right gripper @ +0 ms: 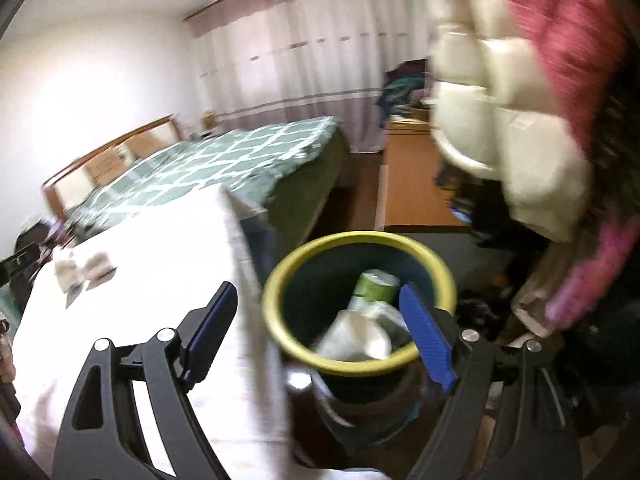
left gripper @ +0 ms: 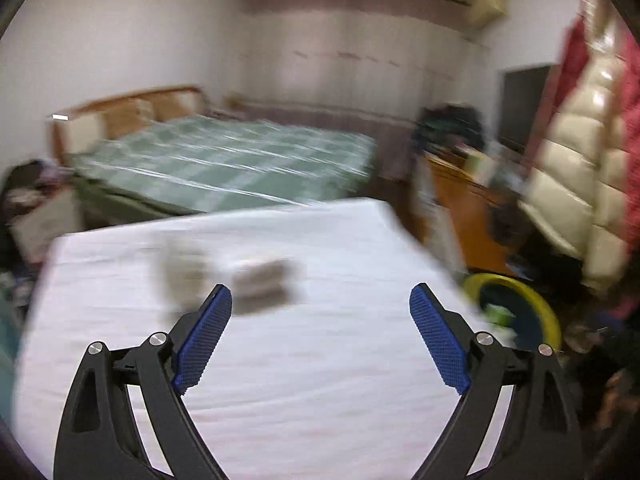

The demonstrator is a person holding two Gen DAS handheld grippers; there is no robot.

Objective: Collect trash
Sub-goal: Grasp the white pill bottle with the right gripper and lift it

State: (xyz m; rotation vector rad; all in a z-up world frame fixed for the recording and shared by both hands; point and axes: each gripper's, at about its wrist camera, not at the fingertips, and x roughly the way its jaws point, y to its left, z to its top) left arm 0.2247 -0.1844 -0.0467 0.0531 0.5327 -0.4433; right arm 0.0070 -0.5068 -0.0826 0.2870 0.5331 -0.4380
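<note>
A dark bin with a yellow rim [right gripper: 304, 258] stands on the floor beside the white-covered table [right gripper: 152, 248]. Inside it lie a green-labelled container [right gripper: 374, 286] and crumpled white paper [right gripper: 356, 338]. My right gripper [right gripper: 320, 298] hangs over the bin's near rim, open, with nothing between its blue pads. My left gripper [left gripper: 320, 294] is open over the table [left gripper: 320, 360], empty. Ahead of it on the cloth lie blurred pieces of trash, a grey-brown lump [left gripper: 262, 280] and a pale one [left gripper: 182, 276]. The same pieces [right gripper: 86, 270] show at the table's far left in the right wrist view. The bin [left gripper: 538, 304] shows right of the table.
A bed with a green checked cover [right gripper: 240, 160] stands behind the table. A cream padded coat [right gripper: 500, 120] and pink clothing [right gripper: 560, 20] hang at the right, above the bin. A wooden cabinet [left gripper: 472, 208] with clutter stands by the curtain. Dark bags lie on the floor at right.
</note>
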